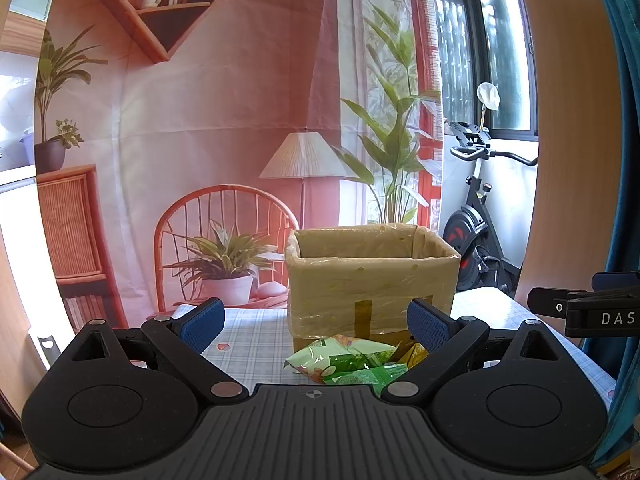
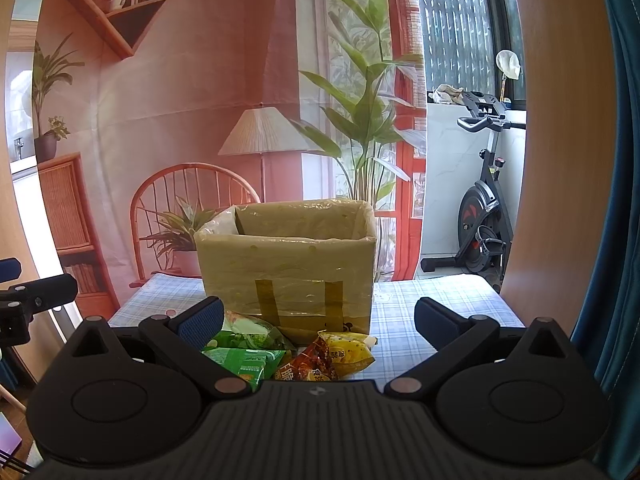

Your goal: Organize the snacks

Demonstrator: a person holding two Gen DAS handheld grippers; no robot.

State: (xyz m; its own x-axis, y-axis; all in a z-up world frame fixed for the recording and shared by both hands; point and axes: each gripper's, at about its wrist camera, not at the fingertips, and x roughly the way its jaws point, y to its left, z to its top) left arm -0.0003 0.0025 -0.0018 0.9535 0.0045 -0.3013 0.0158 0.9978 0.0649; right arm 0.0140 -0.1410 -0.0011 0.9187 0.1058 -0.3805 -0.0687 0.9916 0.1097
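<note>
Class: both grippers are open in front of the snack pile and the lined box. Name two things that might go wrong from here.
1. The snack packets overlap in a heap, so the right gripper may pinch two at once or let a glossy one slip.
2. The box has a loose plastic liner over its rim; a finger or packet could snag it and pull it.

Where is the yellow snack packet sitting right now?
In the right wrist view, the yellow snack packet lies on the checked tablecloth just before the cardboard box, right of the red packet.
</note>
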